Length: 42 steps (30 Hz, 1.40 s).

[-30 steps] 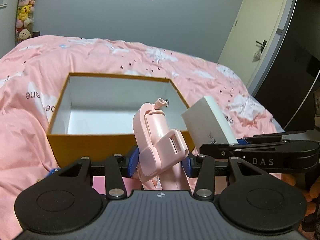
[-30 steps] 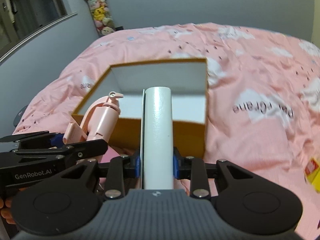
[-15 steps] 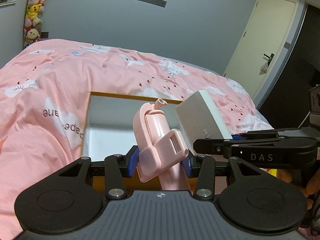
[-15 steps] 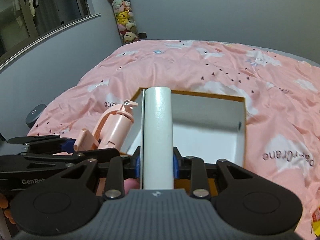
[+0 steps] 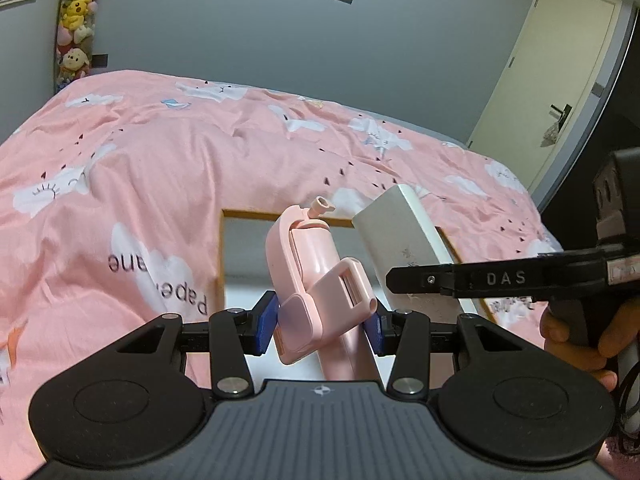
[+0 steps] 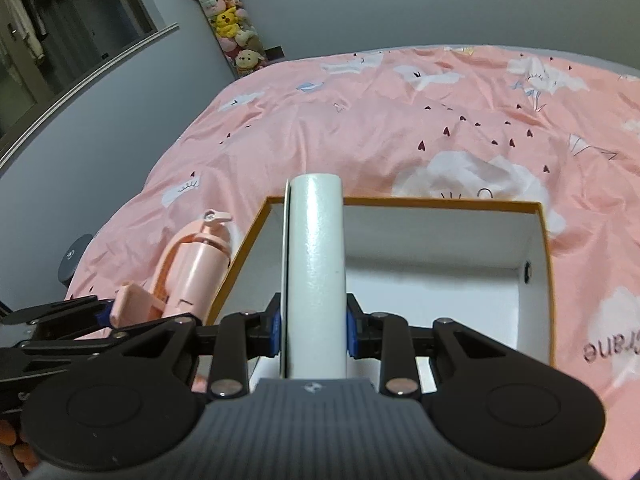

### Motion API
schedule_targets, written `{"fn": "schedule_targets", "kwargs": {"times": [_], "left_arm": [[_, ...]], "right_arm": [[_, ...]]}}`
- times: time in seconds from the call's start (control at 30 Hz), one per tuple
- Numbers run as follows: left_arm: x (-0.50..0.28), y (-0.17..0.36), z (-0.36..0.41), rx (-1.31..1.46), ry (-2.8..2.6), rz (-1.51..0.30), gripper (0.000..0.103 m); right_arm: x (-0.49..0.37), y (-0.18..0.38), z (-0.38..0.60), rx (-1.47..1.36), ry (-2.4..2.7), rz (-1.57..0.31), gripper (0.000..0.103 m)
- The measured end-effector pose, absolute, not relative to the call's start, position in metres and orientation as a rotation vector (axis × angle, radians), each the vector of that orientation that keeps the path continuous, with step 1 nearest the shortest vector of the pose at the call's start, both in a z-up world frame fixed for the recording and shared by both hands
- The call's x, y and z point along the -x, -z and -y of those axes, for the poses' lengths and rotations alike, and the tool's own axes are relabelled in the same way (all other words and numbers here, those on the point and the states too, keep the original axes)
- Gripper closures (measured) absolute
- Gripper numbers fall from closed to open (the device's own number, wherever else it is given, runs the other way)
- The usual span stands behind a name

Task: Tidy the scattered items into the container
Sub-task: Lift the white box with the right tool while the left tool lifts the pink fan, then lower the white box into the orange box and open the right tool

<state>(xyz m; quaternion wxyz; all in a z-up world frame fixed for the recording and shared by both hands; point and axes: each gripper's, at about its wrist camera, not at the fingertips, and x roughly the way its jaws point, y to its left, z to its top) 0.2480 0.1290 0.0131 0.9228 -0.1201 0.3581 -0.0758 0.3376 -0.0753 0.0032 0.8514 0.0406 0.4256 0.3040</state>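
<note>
My left gripper (image 5: 322,322) is shut on a pink plastic device (image 5: 316,276) with a small nozzle at its top, held above the near left part of the open box (image 5: 221,248). The box has an orange-brown rim and white inside and lies on the pink bed. My right gripper (image 6: 314,326) is shut on a thin white box (image 6: 316,272) held on edge over the open box (image 6: 544,264). In the left wrist view the white box (image 5: 400,248) and the right gripper's black finger (image 5: 480,280) sit just right of the pink device. The right wrist view shows the pink device (image 6: 192,272) at the left.
A pink duvet (image 5: 140,168) with cloud and heart prints covers the bed. Plush toys (image 5: 74,28) hang in the far corner by a window. A door (image 5: 560,80) stands at the right. A person's hand (image 5: 576,340) grips the right tool.
Both grippers have travelled forward with their loads and now hang over the open box. The box's near wall has dropped out of sight beneath them. Neither grip has altered.
</note>
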Motion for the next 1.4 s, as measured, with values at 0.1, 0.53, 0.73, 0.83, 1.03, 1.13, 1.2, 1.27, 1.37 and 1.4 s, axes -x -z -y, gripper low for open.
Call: {"fn": "schedule_targets", "kwargs": {"times": [0.1, 0.53, 0.73, 0.83, 1.03, 1.13, 1.2, 1.27, 1.37, 1.4], "left_arm": [[-0.263, -0.007, -0.135, 0.233, 0.157, -0.75, 0.051], [-0.297, 0.018, -0.155, 0.192, 0.15, -0.786, 0.051], [-0.306, 0.028, -0.156, 0.174, 0.152, -0.802, 0.051], [-0.307, 0.029, -0.155, 0.172, 0.153, -0.797, 0.051], [-0.309, 0.03, -0.15, 0.138, 0.147, -0.792, 0.052], [-0.31, 0.032, -0.144, 0.123, 0.155, -0.795, 0.052], [-0.311, 0.033, -0.138, 0.109, 0.157, -0.797, 0.052], [-0.312, 0.035, -0.133, 0.094, 0.153, -0.803, 0.052], [-0.316, 0.038, -0.128, 0.075, 0.137, -0.815, 0.052], [-0.317, 0.04, -0.126, 0.068, 0.135, -0.818, 0.052]], "right_arm": [[-0.36, 0.006, 0.067, -0.127, -0.63, -0.929, 0.071], [-0.421, 0.096, 0.016, -0.266, -0.549, -1.202, 0.071], [-0.433, 0.115, 0.001, -0.298, -0.534, -1.253, 0.071], [-0.437, 0.124, -0.002, -0.291, -0.525, -1.282, 0.071], [-0.44, 0.131, 0.002, -0.262, -0.517, -1.303, 0.065], [-0.438, 0.127, 0.004, -0.211, -0.507, -1.288, 0.059], [-0.434, 0.124, 0.004, -0.155, -0.507, -1.272, 0.057], [-0.431, 0.122, 0.004, -0.103, -0.52, -1.262, 0.057], [-0.431, 0.119, 0.006, -0.056, -0.541, -1.26, 0.057], [-0.431, 0.119, 0.008, -0.046, -0.546, -1.264, 0.057]]}}
